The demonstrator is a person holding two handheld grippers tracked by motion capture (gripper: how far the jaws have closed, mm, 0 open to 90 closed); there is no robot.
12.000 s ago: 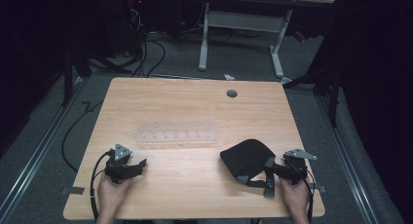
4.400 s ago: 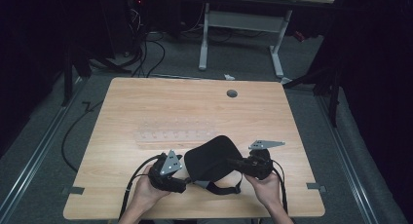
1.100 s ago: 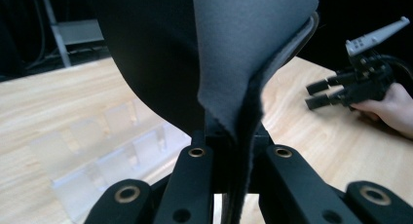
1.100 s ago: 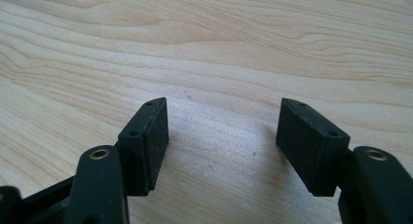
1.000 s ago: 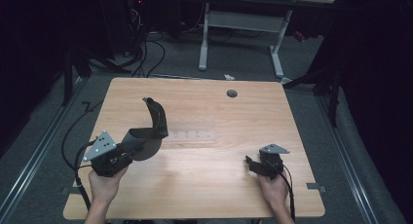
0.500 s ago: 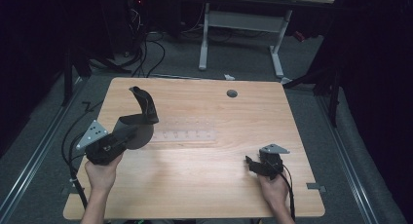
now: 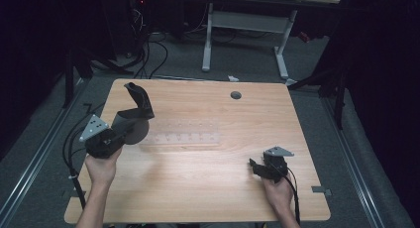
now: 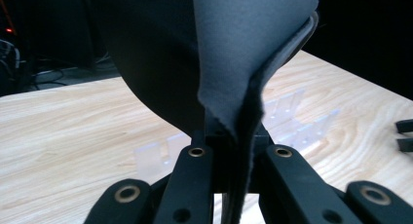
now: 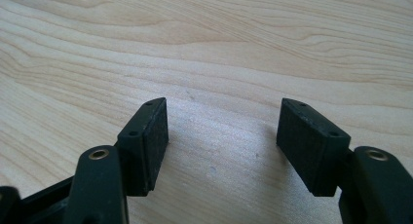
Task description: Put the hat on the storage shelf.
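Observation:
A black fabric item [image 7: 132,120], shaped like a cap with a grey lining [image 8: 243,44], hangs above the table's left side. My left gripper [image 7: 118,135] is shut on its edge, and the fabric fold runs down between the jaws [image 8: 234,151]. One stiff curved part [image 7: 139,99] sticks up and away. My right gripper [image 7: 254,167] rests low at the front right, open, with bare wood between its pads [image 9: 224,136].
A clear plastic rack [image 7: 185,138] lies flat on the wooden table [image 7: 208,188] just right of the held fabric, also visible as [image 8: 292,117]. A round cable hole [image 7: 236,95] sits at the far edge. Another desk's legs [image 7: 245,25] and floor cables [image 7: 148,44] lie beyond.
The right gripper handed the fabric item over at the table's front and withdrew open. Over the last second the left gripper lifted it slightly farther from me; the right stayed still.

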